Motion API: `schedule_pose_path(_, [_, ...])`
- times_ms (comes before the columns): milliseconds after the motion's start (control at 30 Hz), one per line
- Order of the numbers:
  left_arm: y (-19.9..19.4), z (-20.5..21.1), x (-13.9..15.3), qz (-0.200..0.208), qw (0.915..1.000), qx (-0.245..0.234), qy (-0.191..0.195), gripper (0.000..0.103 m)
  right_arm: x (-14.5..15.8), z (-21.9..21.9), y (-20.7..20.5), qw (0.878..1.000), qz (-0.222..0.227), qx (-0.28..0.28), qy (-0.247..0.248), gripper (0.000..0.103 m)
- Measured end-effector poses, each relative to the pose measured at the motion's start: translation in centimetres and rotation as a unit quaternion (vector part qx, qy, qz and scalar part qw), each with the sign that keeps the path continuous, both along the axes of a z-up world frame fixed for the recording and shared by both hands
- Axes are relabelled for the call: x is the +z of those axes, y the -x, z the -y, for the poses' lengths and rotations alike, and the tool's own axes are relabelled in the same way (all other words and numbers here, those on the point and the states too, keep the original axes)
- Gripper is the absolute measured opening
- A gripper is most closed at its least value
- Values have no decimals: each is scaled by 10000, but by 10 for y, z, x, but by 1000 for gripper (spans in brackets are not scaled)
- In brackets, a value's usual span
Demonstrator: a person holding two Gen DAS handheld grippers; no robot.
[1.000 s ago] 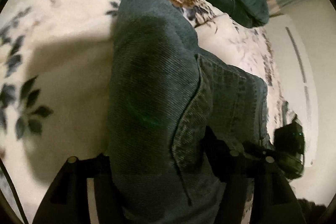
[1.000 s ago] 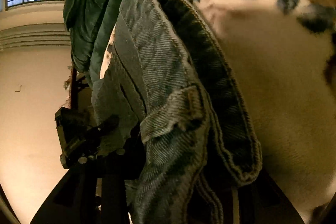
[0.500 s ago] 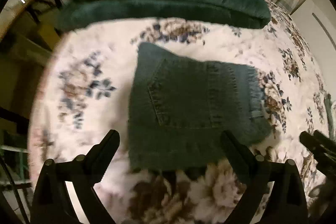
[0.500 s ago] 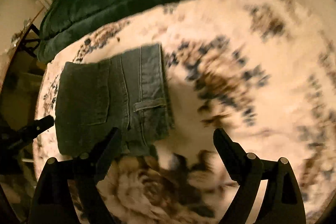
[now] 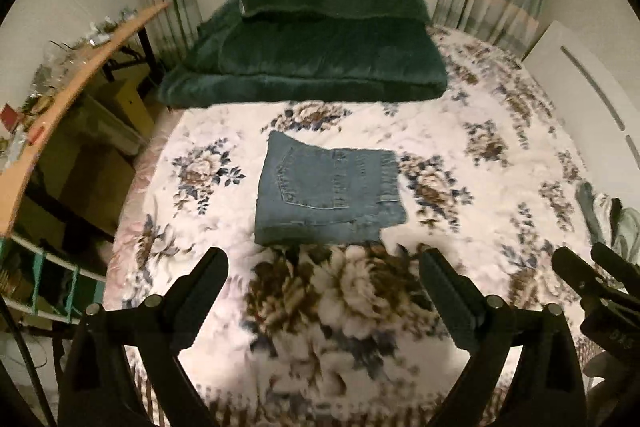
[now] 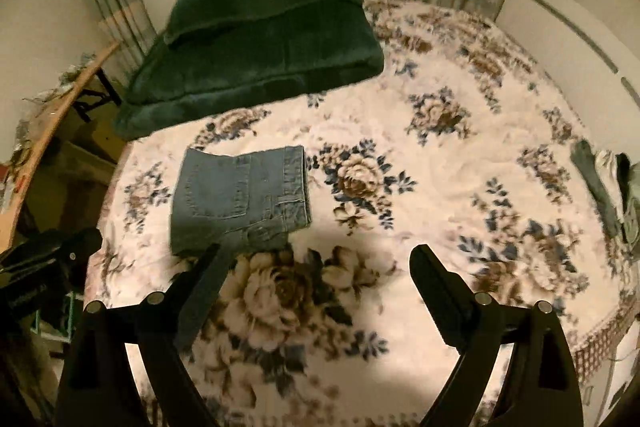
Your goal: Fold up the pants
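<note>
Fingers of both grippers stand spread wide with nothing between them. On the left gripper (image 5: 324,267) the two black fingers frame bare bedspread; its jaws have just been opening, and no cloth lies between them. The right gripper (image 6: 316,263) shows the same condition: jaws just opened, gap empty, though its left fingertip overlaps the near corner of the pants in that view and contact cannot be judged.

Pants (image 5: 328,191), blue denim, lie folded into a compact rectangle on the floral bedspread (image 5: 480,155), a back pocket facing up and the waistband along the right edge. They sit beyond the left gripper's fingertips, apart from them, roughly centred between the bed's left edge and its middle. In the right wrist view the pants (image 6: 240,199) lie ahead and to the left.

A folded dark green blanket (image 5: 312,59) rests at the far end of the bed, apart from the pants. A small heap of grey-green clothes (image 6: 608,187) lies at the bed's right edge. A wooden table (image 5: 80,67) stands left of the bed.
</note>
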State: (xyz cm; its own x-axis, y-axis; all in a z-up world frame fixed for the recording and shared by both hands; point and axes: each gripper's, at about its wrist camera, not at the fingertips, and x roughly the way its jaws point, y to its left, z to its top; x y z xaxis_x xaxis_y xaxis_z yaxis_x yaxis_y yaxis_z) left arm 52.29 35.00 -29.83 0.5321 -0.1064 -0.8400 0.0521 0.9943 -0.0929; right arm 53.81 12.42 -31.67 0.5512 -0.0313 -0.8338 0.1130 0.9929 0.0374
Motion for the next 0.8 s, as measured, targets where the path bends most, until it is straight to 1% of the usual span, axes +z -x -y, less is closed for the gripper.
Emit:
schedule_pose_path(133, [58, 13, 45, 212, 9998, 46, -10, 98, 52, 1, 57, 9996, 215, 188, 66, 94])
schedule_pose_path(233, [102, 22, 75, 290, 9995, 95, 2, 98, 88, 4, 108, 9990, 273, 357, 9, 94])
schedule_pose_path(333, [139, 31, 103, 349, 9994, 63, -13, 98, 117, 6, 148, 9983, 341, 479, -47, 95])
schedule_pose_path(367, [151, 34, 112, 382, 9992, 50, -60, 100, 128, 6, 162, 9980, 397, 501, -24, 97])
schedule_pose_path(400, [160, 36, 119, 409, 9991, 35, -71, 103, 140, 7, 178, 9976, 464, 519, 19, 100])
schedule_pose_path(500, [193, 41, 149, 560, 9984, 15, -43, 103, 174, 12, 222, 9968, 609, 525, 42, 100])
schedule_pose_path(633, [228, 42, 179, 743, 9972, -4, -27, 103, 213, 12, 272, 9957, 757, 523, 85, 100])
schedule_pose_path(733, [251, 40, 197, 831, 9965, -78, 2, 103, 242, 7, 307, 9945, 896, 505, 182, 101])
schedule_pose_path(800, [265, 42, 205, 873, 9961, -65, -96, 103, 259, 3, 328, 9939, 958, 528, 135, 101])
